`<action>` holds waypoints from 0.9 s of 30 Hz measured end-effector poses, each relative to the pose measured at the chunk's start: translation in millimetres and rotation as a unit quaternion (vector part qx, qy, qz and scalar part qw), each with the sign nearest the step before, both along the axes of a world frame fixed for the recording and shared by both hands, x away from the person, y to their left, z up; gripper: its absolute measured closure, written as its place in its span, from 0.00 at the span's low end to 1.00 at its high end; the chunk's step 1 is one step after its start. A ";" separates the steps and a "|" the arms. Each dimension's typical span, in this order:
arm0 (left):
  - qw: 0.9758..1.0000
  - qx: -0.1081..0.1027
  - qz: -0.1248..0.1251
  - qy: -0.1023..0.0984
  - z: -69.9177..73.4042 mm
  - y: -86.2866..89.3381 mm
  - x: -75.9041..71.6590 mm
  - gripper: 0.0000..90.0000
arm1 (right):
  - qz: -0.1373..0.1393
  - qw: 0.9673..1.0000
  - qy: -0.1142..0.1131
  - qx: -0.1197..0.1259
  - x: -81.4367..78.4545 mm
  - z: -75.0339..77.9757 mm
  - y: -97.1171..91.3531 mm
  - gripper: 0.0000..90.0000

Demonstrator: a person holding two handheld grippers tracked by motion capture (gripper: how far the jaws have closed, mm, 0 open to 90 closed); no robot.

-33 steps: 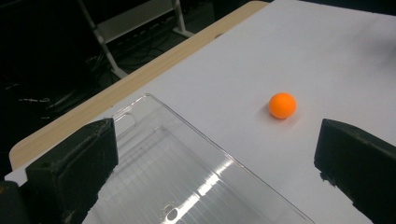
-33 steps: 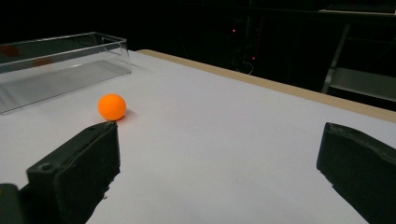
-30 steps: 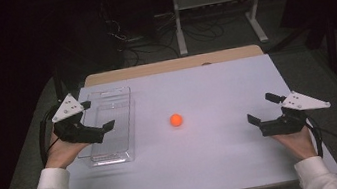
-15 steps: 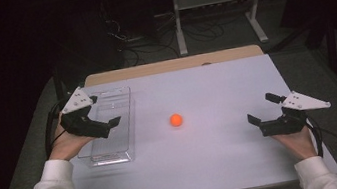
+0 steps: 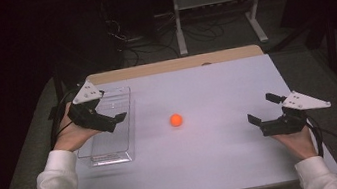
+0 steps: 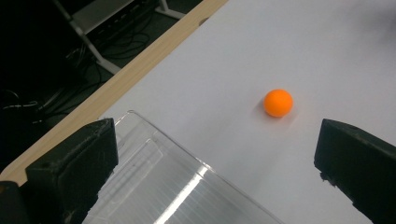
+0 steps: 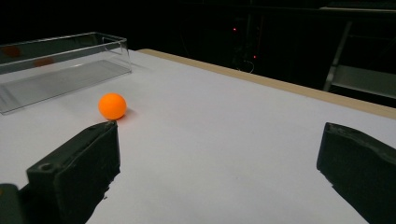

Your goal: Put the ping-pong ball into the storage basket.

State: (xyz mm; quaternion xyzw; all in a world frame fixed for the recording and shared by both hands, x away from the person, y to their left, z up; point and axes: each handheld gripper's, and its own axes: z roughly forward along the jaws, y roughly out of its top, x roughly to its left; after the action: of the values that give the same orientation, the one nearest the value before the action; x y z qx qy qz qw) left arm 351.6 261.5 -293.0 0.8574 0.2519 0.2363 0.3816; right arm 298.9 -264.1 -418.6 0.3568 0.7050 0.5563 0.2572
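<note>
Ball (image 5: 176,119) outside clear tray (image 5: 114,148), on table (image 5: 228,166)

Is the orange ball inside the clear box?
No, the ball lies on the bare white table, apart from the clear box, which stands to its left.

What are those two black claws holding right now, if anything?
Nothing. The left gripper and the right gripper are both open and empty; the orange ball lies free on the table.
</note>
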 end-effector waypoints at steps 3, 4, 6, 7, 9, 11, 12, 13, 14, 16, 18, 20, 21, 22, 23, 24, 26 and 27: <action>1.000 0.011 -0.010 0.001 2.2 -5.1 0.7 0.00 | -0.001 1.000 0.002 0.001 0.5 -0.4 -1.4 0.00; 1.000 0.013 -0.009 0.002 3.0 -6.8 1.0 0.00 | -0.001 1.000 0.002 0.002 0.6 -0.5 -1.7 0.00; 1.000 0.019 -0.012 0.002 4.8 -9.1 2.3 0.00 | -0.003 1.000 0.002 0.002 0.3 -0.3 -2.1 0.00; 1.000 0.019 -0.012 0.002 4.8 -9.1 2.3 0.00 | -0.003 1.000 0.002 0.002 0.3 -0.3 -2.1 0.00; 1.000 0.023 -0.012 0.001 6.4 -11.7 3.3 0.00 | -0.004 1.000 0.002 0.003 -0.3 0.1 -2.3 0.00; 0.999 0.029 -0.016 0.001 8.2 -15.0 4.7 0.00 | -0.003 1.000 0.003 0.004 -0.1 -0.1 -2.6 0.00; 0.999 0.031 -0.017 0.001 8.6 -16.2 5.1 0.00 | -0.003 1.000 0.003 0.003 0.2 -0.4 -2.7 0.00; 0.999 0.036 -0.021 0.002 9.4 -18.2 6.2 0.00 | -0.003 1.000 0.003 0.003 0.3 -0.5 -2.9 0.00; 0.999 0.036 -0.021 0.002 9.8 -19.5 6.6 0.00 | -0.002 1.000 0.003 0.001 0.6 -0.8 -2.9 0.00; 0.999 0.038 -0.024 0.002 10.5 -22.9 8.4 0.00 | -0.002 1.000 0.003 0.001 0.6 -0.8 -2.9 0.00; 0.999 0.041 -0.026 0.004 10.9 -25.8 10.5 0.00 | -0.003 1.000 0.003 0.001 0.5 -0.7 -3.3 0.00; 0.999 0.045 -0.028 0.005 10.6 -28.5 12.6 0.00 | -0.003 1.000 0.003 0.002 0.4 -0.7 -3.9 0.00; 0.998 0.047 -0.030 0.006 10.2 -29.7 13.7 0.00 | -0.003 1.000 0.003 0.001 0.4 -0.8 -4.3 0.00; 0.998 0.048 -0.031 0.007 9.6 -31.1 14.8 0.00 | -0.003 1.000 0.003 0.002 0.5 -0.9 -4.6 0.00; 0.998 0.050 -0.033 0.008 8.9 -32.0 15.9 0.00 | -0.004 1.000 0.004 0.001 0.4 -0.9 -5.2 0.00; 0.998 0.050 -0.033 0.009 8.2 -32.7 16.4 0.00 | -0.004 1.000 0.003 0.002 0.4 -1.0 -5.6 0.00; 0.998 0.054 -0.037 0.012 6.2 -34.4 18.2 0.00 | -0.004 1.000 0.002 0.003 0.4 -1.0 -6.0 0.00; 0.998 0.056 -0.038 0.013 4.8 -35.8 18.9 0.00 | -0.005 1.000 0.002 0.003 0.3 -1.0 -6.3 0.00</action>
State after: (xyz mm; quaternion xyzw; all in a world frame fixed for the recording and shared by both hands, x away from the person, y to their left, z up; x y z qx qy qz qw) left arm 370.5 225.8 -288.2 0.8896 0.2100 0.2239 0.3383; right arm 299.2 -270.3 -419.6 0.3622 0.7021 0.5566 0.2571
